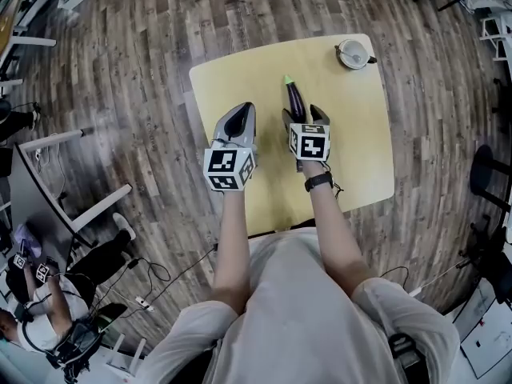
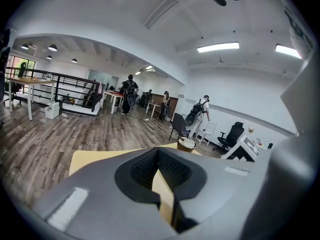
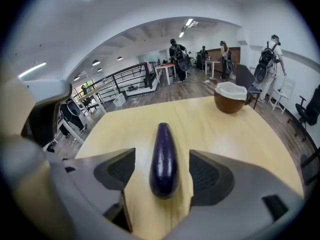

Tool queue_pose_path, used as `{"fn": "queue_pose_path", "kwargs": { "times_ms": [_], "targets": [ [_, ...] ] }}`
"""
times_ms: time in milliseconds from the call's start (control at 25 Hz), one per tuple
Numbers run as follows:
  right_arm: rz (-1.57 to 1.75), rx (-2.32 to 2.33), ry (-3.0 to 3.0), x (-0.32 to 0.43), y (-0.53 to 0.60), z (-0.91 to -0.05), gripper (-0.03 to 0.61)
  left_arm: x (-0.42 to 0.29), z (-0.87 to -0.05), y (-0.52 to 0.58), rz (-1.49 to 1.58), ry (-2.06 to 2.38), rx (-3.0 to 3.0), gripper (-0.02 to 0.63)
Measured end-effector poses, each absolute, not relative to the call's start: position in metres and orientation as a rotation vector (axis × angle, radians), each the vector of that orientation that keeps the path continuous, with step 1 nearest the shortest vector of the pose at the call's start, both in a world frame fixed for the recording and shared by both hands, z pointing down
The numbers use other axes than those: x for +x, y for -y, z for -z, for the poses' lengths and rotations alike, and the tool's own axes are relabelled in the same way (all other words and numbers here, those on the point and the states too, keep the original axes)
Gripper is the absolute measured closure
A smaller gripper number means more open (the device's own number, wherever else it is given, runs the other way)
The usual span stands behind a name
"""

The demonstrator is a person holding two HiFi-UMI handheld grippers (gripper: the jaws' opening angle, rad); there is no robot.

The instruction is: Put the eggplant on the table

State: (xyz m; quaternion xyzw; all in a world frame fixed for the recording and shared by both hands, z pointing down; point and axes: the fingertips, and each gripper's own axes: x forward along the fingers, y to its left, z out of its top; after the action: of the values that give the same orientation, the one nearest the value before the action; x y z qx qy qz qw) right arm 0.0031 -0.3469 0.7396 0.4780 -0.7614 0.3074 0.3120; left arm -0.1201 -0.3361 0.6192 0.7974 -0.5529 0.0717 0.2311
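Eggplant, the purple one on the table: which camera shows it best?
The right gripper view: the eggplant fills the middle, lying on the table between open jaws, with gaps on either side. The head view shows it small, from above. The left gripper view misses it.

We see a wood-plank floor (image 1: pixel 120 70) all round. Far ahead of the right gripper (image 3: pixel 162 159) we make out a black railing (image 3: pixel 127 76), desks (image 3: pixel 164 67) and people (image 3: pixel 176 51) with backpacks. Off to its right stands a black office chair (image 3: pixel 312 106). Overhead, strip lights (image 2: pixel 217 47) cross a white ceiling (image 2: pixel 150 29).
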Motion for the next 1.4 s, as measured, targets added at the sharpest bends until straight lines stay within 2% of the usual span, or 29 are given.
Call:
{"fn": "queue_pose_path", "kwargs": {
  "times_ms": [440, 680, 720, 800, 880, 960, 1400],
  "targets": [
    [-0.779, 1.534, 2.203, 0.022, 0.343, -0.656, 0.265, -0.116, -0.580, 0.311, -0.163, 1.511, 2.277, 0.604],
    [-0.629, 1.597, 2.293, 0.024, 0.331, -0.602, 0.271, -0.115, -0.556, 0.297, -0.151, 1.523, 2.342, 0.604],
    [-0.604, 1.608, 2.300, 0.025, 0.330, -0.593, 0.292, -0.114, -0.551, 0.296, -0.149, 1.526, 2.353, 0.604],
    [-0.551, 1.638, 2.303, 0.030, 0.327, -0.576, 0.412, -0.111, -0.542, 0.292, -0.148, 1.528, 2.378, 0.604],
    [-0.505, 1.673, 2.305, 0.035, 0.323, -0.561, 0.433, -0.107, -0.532, 0.288, -0.142, 1.523, 2.404, 0.604],
    [-0.469, 1.714, 2.309, 0.039, 0.316, -0.547, 0.480, -0.105, -0.522, 0.283, -0.128, 1.514, 2.430, 0.604],
    [-0.272, 1.747, 2.418, 0.039, 0.287, -0.467, 0.518, -0.100, -0.459, 0.267, -0.049, 1.528, 2.525, 0.604]
  ]
}}
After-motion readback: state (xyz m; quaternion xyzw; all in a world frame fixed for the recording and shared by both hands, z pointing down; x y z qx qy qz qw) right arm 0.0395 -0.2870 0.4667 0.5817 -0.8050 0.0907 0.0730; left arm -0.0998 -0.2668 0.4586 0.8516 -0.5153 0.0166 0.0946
